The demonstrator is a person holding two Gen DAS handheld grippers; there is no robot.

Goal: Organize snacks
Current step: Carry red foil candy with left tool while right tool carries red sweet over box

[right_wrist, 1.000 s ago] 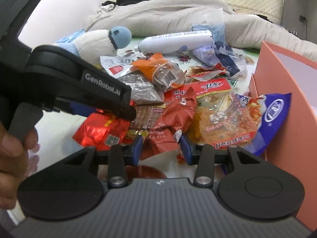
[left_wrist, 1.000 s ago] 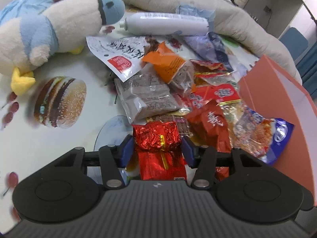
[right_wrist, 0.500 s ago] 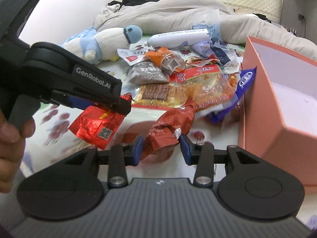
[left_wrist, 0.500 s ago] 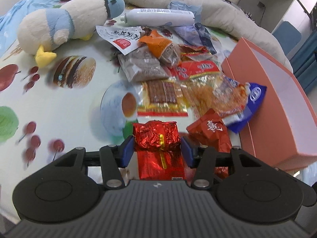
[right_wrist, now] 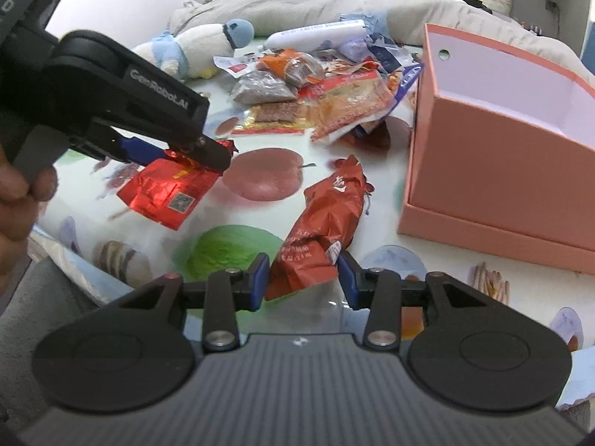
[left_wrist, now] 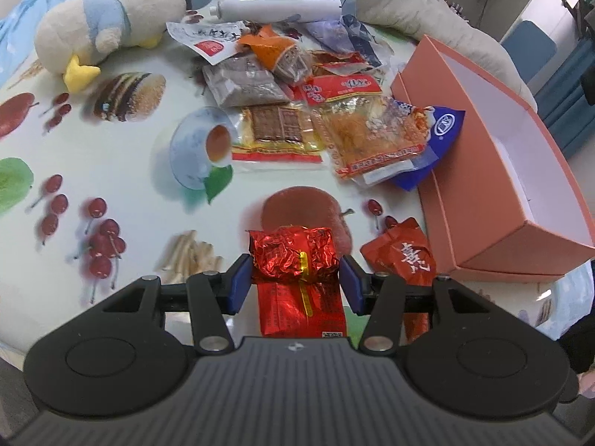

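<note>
Withdrawal from the snack pile [left_wrist: 319, 111] is under way — both grippers now sit nearer than a second ago. Left gripper [left_wrist: 295, 284] pinches a red foil packet [left_wrist: 293, 256]; right gripper [right_wrist: 302, 278] pinches an orange-red wrapper [right_wrist: 327, 219]. Pink box [right_wrist: 502, 141] stands right — deposit likely follows.

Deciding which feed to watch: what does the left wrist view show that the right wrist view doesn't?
Only the left wrist view: the cherry prints on the tablecloth and the blue chair.
Only the right wrist view: the person's hand gripping the left tongs, and the shiny red packet's QR code.
Both: the shiny red packet, the orange-red packet, the pink box, the snack pile, and the plush duck.
</note>
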